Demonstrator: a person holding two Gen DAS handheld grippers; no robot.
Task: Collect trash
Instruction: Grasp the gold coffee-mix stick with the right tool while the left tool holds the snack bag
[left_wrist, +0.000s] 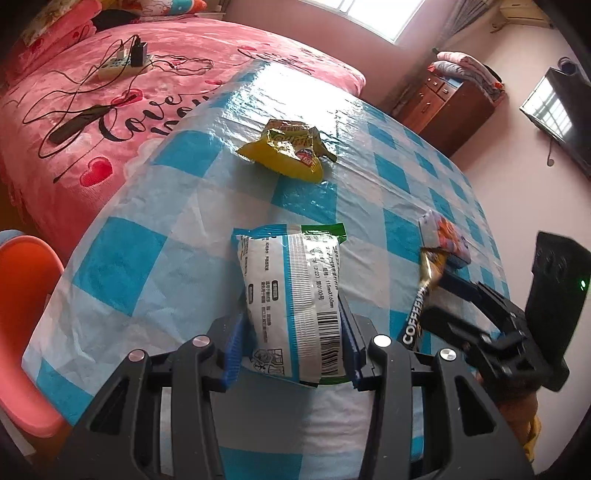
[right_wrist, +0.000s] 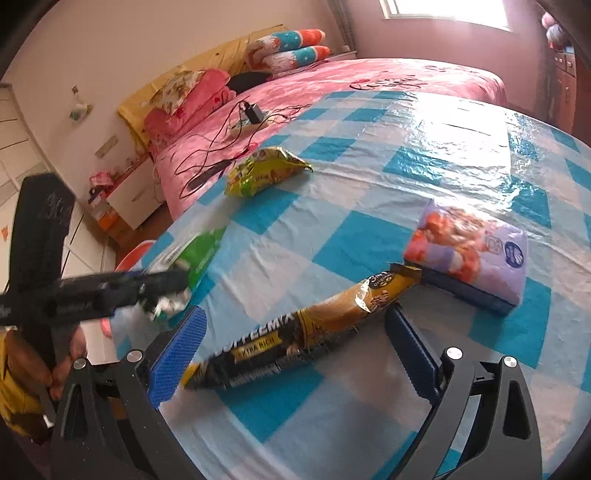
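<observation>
My left gripper (left_wrist: 291, 350) is shut on a white and green wrapper (left_wrist: 295, 295), its blue pads pressing both sides just above the checked tablecloth. The same wrapper shows blurred in the right wrist view (right_wrist: 192, 262). My right gripper (right_wrist: 295, 350) is open, its jaws on either side of a black and gold Coffeemix sachet (right_wrist: 306, 325) lying on the table; the sachet also shows in the left wrist view (left_wrist: 421, 299). A crumpled yellow snack bag (left_wrist: 291, 147) lies farther back on the table, and also shows in the right wrist view (right_wrist: 262, 170).
A purple tissue pack (right_wrist: 469, 247) lies just beyond the sachet. The table with its blue and white checked cloth (left_wrist: 147, 258) stands beside a pink bed (left_wrist: 110, 110) with a power strip and cables. An orange stool (left_wrist: 26, 314) is at the table's left edge.
</observation>
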